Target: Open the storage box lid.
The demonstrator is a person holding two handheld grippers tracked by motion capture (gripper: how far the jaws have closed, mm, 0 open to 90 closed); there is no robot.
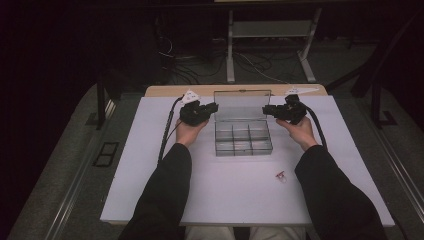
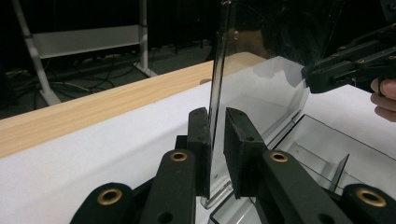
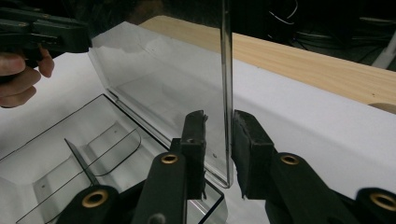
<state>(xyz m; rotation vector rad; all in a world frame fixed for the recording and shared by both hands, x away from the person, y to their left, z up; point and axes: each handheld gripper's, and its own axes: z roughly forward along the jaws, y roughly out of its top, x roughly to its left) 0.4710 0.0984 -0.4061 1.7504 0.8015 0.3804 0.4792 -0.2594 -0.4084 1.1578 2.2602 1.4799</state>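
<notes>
A clear plastic compartment box (image 1: 243, 151) stands mid-table with its lid (image 1: 242, 102) raised upright at the back. My left gripper (image 1: 215, 106) is at the lid's left edge; in the left gripper view its pads (image 2: 216, 126) pinch that edge of the lid (image 2: 261, 88). My right gripper (image 1: 265, 110) is at the lid's right edge. In the right gripper view the lid edge (image 3: 227, 93) stands between its jaws (image 3: 219, 126): it lies against one pad, with a small gap to the other. The box's dividers (image 3: 79, 163) show below.
A small red and clear piece (image 1: 281, 176) lies on the white board (image 1: 150, 175) to the box's front right. A wooden table strip (image 1: 160, 91) runs behind the board. Metal stand legs (image 1: 230, 50) and floor cables lie beyond. Both forearms reach in from the near edge.
</notes>
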